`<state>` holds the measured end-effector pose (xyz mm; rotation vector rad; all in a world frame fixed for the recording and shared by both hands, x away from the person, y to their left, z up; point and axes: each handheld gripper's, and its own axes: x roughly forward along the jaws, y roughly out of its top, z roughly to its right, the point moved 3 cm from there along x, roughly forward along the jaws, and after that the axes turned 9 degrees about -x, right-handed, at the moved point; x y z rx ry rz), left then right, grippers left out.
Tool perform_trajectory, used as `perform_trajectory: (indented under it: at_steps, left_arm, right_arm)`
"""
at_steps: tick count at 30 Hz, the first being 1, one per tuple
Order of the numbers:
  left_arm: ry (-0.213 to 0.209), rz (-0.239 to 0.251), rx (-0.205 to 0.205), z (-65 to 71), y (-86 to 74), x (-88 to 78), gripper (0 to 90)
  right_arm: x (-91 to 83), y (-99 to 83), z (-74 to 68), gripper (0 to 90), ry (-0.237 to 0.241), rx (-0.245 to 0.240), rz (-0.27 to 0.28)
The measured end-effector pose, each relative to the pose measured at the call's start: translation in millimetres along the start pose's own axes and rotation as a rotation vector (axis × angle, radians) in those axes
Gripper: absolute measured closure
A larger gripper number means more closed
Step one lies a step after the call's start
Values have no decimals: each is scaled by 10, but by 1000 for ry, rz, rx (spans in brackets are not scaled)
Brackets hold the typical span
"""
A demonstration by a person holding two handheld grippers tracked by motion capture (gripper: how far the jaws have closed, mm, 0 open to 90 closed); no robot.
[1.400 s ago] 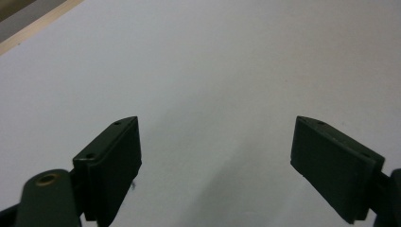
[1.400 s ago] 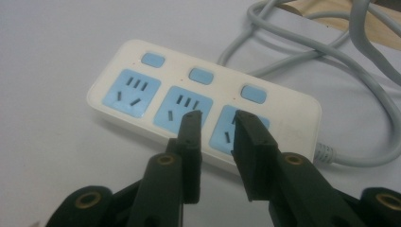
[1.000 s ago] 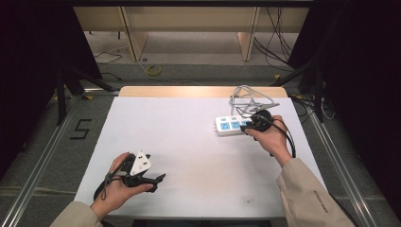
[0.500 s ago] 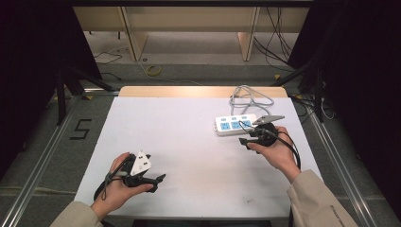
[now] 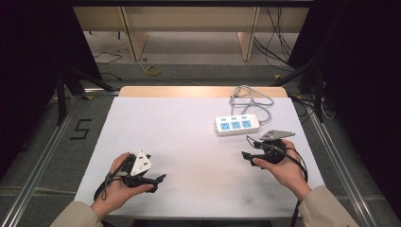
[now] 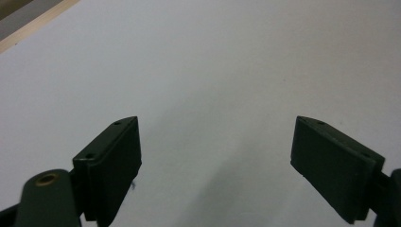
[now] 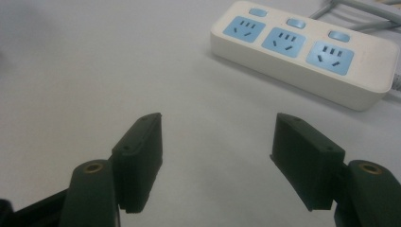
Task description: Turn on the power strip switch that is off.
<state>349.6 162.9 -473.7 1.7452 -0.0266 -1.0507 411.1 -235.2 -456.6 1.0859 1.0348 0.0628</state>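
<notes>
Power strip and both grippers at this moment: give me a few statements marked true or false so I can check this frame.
1. The power strip has three blue sockets. True.
2. A plug sits in one socket. False: all three are empty.
3. The right gripper is shut on the strip. False: its jaws are open, short of the strip.
4. The left gripper is open over bare table. True.
5. The strip's grey cable coils toward the table's far edge. True.

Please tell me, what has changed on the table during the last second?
The right tool drew back from the power strip toward the person and now hangs open, holding nothing. The power strip, its cable and the open left tool stayed in place.
</notes>
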Motion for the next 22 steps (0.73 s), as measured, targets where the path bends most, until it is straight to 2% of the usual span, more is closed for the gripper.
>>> perform_trajectory:
  at_steps: [8, 12, 15, 22]
  left_arm:
    - [1, 2, 1, 0, 2, -6, 167]
    - [-1, 4, 3, 4, 1, -9, 167]
    - [-2, 4, 3, 6, 0, -12, 166]
    - [-12, -2, 3, 27, 2, -4, 165]
  right_arm:
    - [-113, -172, -93, 328, 2, -4, 20]
    - [-163, -252, -159, 319, 18, 8, 33]
    - [-196, -289, -203, 316, 26, 23, 46]
    - [-236, -318, -249, 311, 30, 25, 56]
